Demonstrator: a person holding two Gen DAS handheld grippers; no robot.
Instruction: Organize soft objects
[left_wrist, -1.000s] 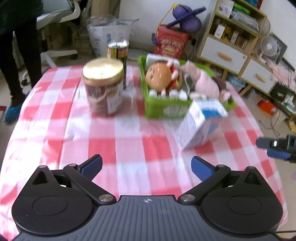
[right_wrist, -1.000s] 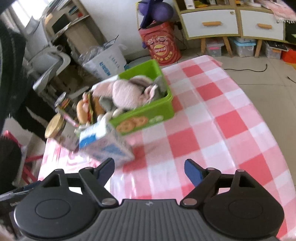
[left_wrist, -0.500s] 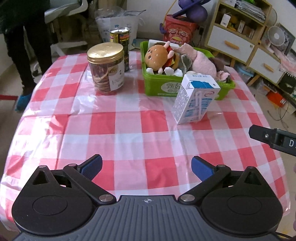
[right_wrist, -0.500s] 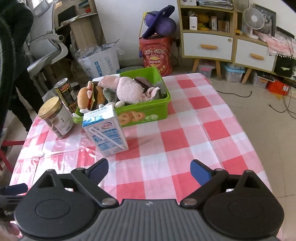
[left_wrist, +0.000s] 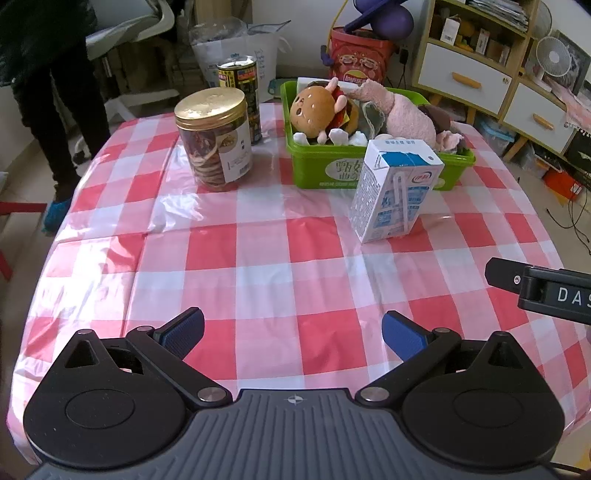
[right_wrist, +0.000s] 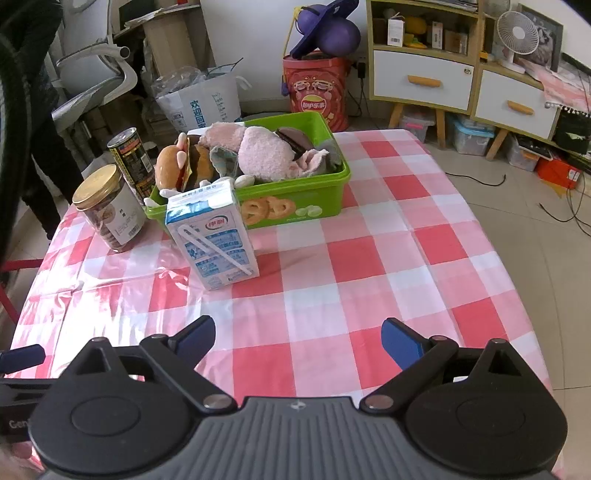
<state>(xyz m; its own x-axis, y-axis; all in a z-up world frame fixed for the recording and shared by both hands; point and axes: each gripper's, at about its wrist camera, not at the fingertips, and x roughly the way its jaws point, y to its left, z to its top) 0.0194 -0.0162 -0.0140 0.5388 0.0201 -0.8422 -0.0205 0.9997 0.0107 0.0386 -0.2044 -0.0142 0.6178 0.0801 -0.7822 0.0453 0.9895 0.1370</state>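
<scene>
Holding both claws wide, gripping nothing: left gripper (left_wrist: 292, 330) and right gripper (right_wrist: 298, 338) hovering over the near part of the checked tablecloth (left_wrist: 258, 266). Lying far ahead, well apart from both: the green bin (right_wrist: 295, 206) carrying the burger plush (left_wrist: 319, 110) and the pink plush (right_wrist: 262, 155), already inside. Standing between claws and bin, just before its front wall: the milk carton (right_wrist: 214, 236), upright. Judging the pink plush's long axis as running across the bin, and the right claw as perhaps slightly nearer, though hardly telling.
</scene>
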